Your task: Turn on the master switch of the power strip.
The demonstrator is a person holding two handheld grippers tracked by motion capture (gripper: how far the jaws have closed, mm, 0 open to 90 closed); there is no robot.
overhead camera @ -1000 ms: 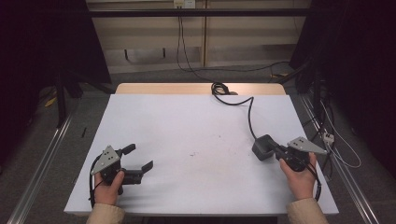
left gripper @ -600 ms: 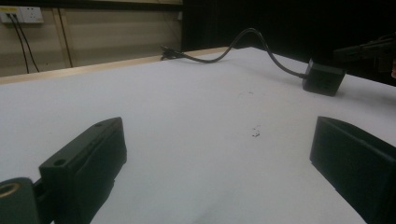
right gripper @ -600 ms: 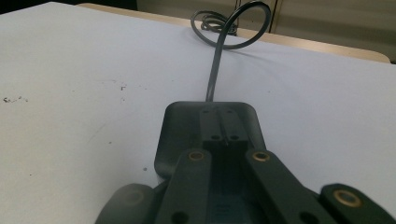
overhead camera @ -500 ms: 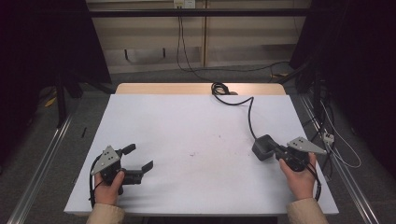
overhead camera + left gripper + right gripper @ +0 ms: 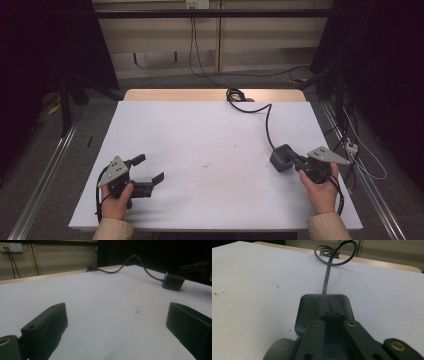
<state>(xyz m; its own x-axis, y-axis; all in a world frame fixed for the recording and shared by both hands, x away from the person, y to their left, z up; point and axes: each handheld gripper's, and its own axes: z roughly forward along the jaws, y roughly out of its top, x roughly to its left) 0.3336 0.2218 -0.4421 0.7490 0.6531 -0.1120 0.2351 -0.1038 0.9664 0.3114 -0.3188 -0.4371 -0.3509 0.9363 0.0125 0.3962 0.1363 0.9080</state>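
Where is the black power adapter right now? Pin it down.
In the high view the power adapter lies on the white table at its right side, right at the tip of the right gripper, its cable running off to the far edge.

White-topped table [image 5: 210, 135] with a bare wooden strip along its far edge, carrying a dark power adapter [image 5: 281, 158] near the right side, its black cable [image 5: 266, 119] coiling toward that far edge.

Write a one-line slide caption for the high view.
Person at a white table: left tongs open, right tongs at a black power adapter with its cable trailing back.
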